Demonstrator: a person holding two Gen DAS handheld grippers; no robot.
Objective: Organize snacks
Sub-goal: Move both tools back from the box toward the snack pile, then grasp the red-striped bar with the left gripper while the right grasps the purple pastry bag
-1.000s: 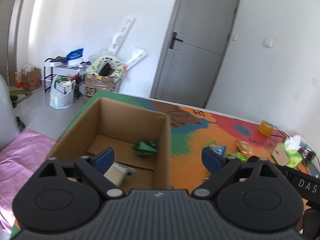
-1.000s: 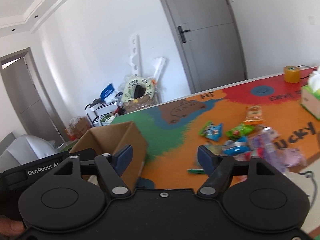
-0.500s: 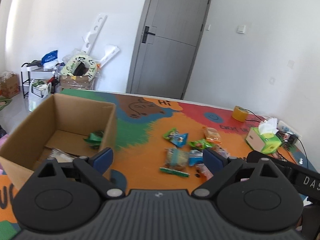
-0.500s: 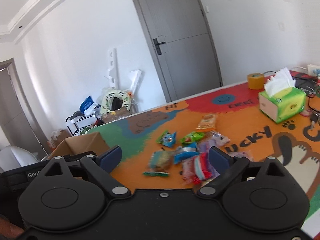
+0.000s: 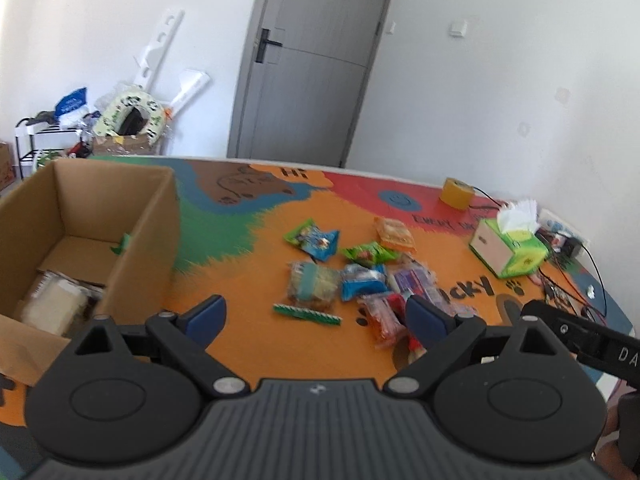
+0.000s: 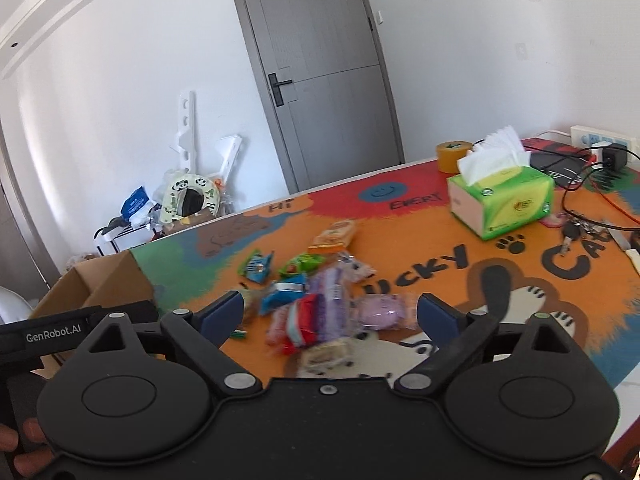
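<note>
- A white room with a grey door; in front lies a table with a colourful mat.
- The left gripper has its fingers wide apart and holds nothing; just ahead, between the fingertips, lies a green strip packet.
- The right gripper is also spread and empty, above the snack pile, probably to choose one.
- Left of the left fingers stands the cardboard box, open, with a few packets inside.
- Bare mat between pile and box gives room for carrying; the tissue box stands further right.
</note>
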